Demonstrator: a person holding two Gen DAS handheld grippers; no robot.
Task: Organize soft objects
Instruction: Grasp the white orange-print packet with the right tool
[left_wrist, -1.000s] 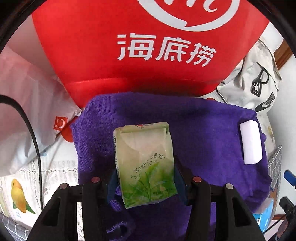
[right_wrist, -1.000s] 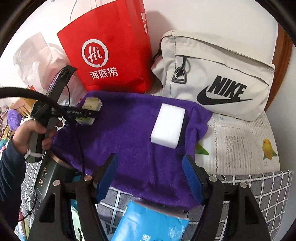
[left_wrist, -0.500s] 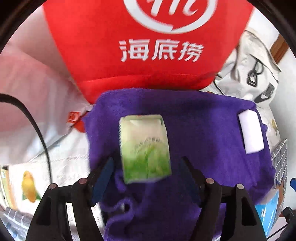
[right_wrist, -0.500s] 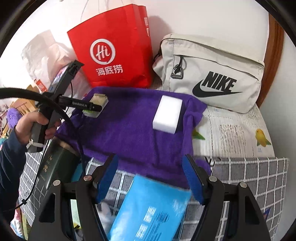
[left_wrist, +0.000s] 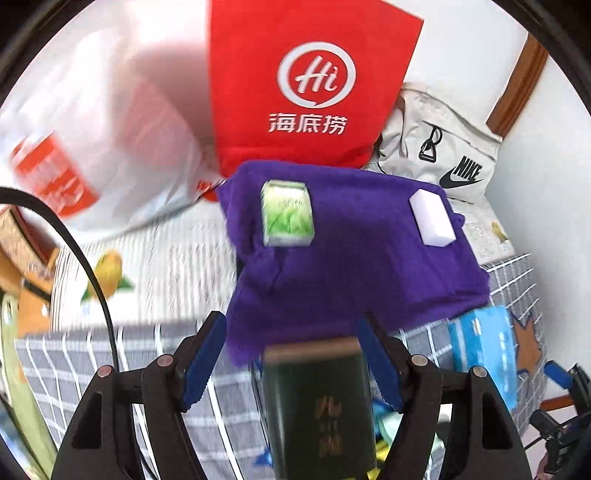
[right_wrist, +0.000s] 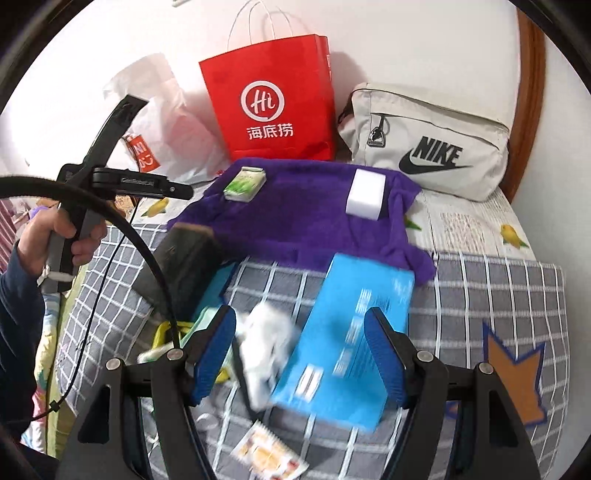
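Observation:
A purple towel (left_wrist: 343, 258) (right_wrist: 295, 218) lies spread on the bed. On it lie a green tissue pack (left_wrist: 286, 212) (right_wrist: 244, 184) at its left and a white sponge block (left_wrist: 432, 218) (right_wrist: 365, 197) at its right. My left gripper (left_wrist: 291, 360) is open and empty, pulled back from the towel, with a dark green box (left_wrist: 319, 402) between its fingers' line of sight. My right gripper (right_wrist: 301, 354) is open over a blue tissue pack (right_wrist: 351, 339) on the checked blanket. A crumpled white cloth (right_wrist: 267, 338) lies by its left finger.
A red paper bag (right_wrist: 273, 107), a white plastic bag (right_wrist: 159, 122) and a beige Nike bag (right_wrist: 428, 147) stand along the wall behind the towel. A dark green box (right_wrist: 184, 258) and small packets (right_wrist: 269, 454) lie on the grey checked blanket (right_wrist: 498, 295).
My left gripper opened, left the green tissue pack on the towel and drew back. My right gripper drew back and down over the blue tissue pack.

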